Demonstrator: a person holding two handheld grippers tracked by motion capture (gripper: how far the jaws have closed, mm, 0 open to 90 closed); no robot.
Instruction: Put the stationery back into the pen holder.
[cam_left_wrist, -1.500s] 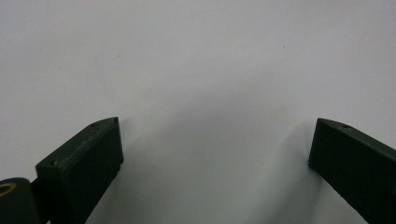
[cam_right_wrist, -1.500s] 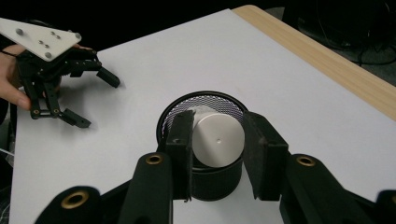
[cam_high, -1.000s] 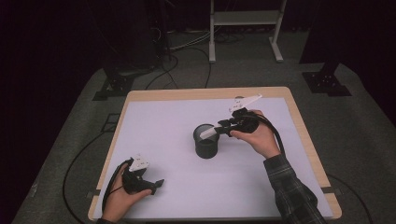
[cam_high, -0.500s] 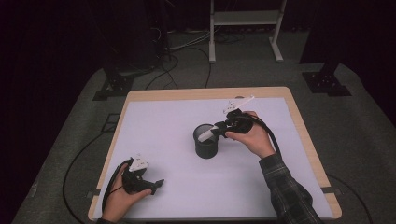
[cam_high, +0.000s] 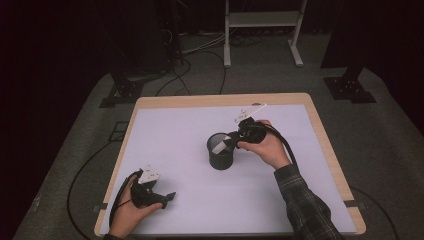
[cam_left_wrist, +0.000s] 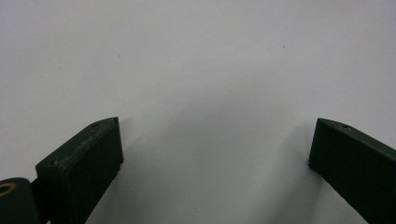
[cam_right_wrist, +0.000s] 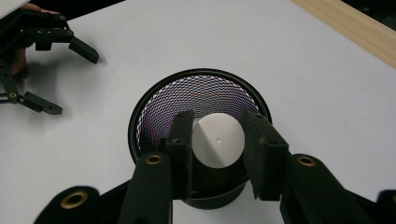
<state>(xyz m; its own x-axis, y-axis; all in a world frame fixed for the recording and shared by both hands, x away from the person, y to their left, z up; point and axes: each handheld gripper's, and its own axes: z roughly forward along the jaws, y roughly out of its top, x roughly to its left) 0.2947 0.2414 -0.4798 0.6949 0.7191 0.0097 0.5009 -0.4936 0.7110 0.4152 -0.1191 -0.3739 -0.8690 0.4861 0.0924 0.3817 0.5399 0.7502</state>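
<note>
Two tongs | my right gripper (cam_right_wrist: 217, 140) pinches a white round piece (cam_right_wrist: 218, 140) over the black mesh cup (cam_high: 221, 151) | my left gripper (cam_high: 159, 195) gapes apart, well away from cup

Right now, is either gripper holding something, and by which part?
The right gripper holds a white round object by its two opposite sides, over the mesh cup. The left gripper is open and holds nothing.

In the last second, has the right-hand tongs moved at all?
Yes. The right tongs have slid left toward the cup, which stands where it did on the table, and now hold a white cylinder over its opening.
</note>
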